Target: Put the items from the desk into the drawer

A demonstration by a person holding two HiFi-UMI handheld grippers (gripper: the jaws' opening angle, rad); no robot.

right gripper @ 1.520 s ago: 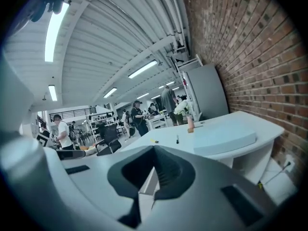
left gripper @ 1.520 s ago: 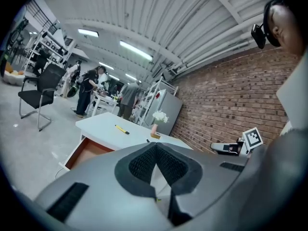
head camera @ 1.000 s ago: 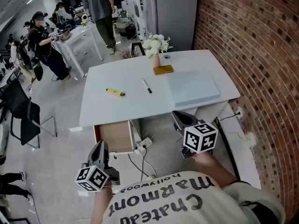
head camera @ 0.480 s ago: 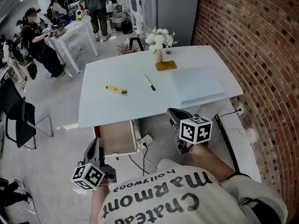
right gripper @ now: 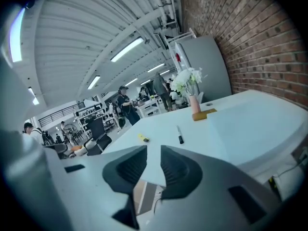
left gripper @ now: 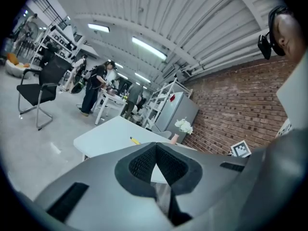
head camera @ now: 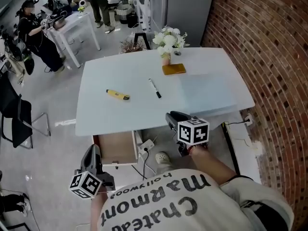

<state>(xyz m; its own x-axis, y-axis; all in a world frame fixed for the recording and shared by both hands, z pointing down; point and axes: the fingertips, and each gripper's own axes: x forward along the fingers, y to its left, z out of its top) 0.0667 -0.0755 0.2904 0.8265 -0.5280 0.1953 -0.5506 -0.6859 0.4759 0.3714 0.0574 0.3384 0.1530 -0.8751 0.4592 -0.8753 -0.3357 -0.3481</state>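
While the light wooden drawer (head camera: pixel 115 147) is standing pulled out below the front edge of the white tabletop (head camera: pixel 110 117), showing only bare board in the part I can see, I am judging the task to be at its opening step: reaching for a first item. Three loose things are lying on the tabletop, well apart from both tools: a short yellow marker-like stick (head camera: pixel 118 95) towards the left, a slim black pen (head camera: pixel 154 88) near the middle, and a flat amber rectangular block (head camera: pixel 173 69) further back, just beside a pink vase of white flowers (head camera: pixel 168 41). I am holding the right gripper (head camera: pixel 172 115) at the near edge, aiming over the tabletop; its jaws have just been opening and are standing apart with nothing between them. The left gripper (head camera: pixel 92 150) is hanging low beside the drawer, jaws together at the tips and empty. Next I am expecting to carry the right jaws forward over the pen, line them across its thin barrel, and lower them close to the surface before closing, since so slender a thing could roll away.
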